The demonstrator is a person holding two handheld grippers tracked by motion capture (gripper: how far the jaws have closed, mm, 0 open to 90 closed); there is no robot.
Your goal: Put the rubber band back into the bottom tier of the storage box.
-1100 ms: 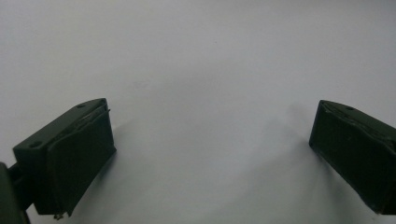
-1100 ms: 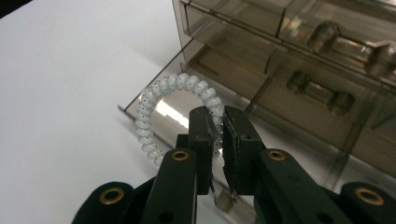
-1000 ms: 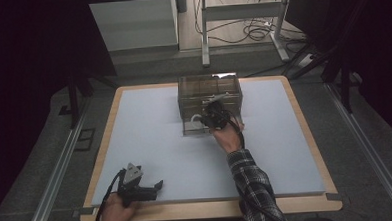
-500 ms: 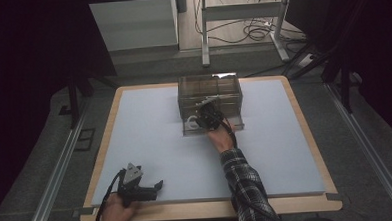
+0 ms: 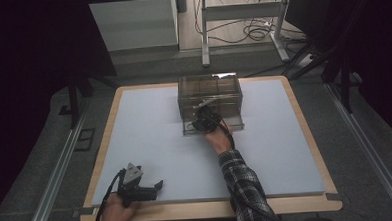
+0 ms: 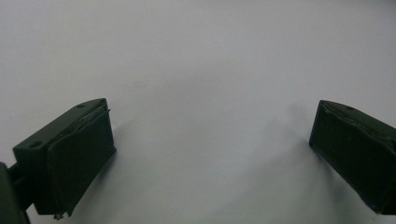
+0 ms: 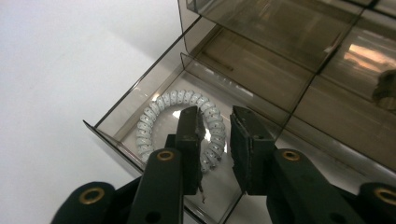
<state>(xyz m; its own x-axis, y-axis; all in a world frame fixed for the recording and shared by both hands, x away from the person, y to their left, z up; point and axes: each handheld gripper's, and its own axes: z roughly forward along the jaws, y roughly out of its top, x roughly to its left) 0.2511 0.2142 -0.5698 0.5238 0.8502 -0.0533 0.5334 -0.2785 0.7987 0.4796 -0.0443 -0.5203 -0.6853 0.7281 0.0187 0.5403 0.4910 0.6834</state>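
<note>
Right gripper (image 7: 215, 140) over the pulled-out bottom drawer (image 7: 140, 100) of a smoky clear drawer box (image 5: 210, 96) near the desk's (image 5: 150, 137) far edge; jaws just been opening, narrow gap, nothing between them. White coiled ring (image 7: 156, 112) flat in that drawer, partly behind the jaws. Left gripper (image 6: 212, 154) at the near left corner, jaws wide on bare desk. Drawer's inner dividers hard to read through reflections.
</note>
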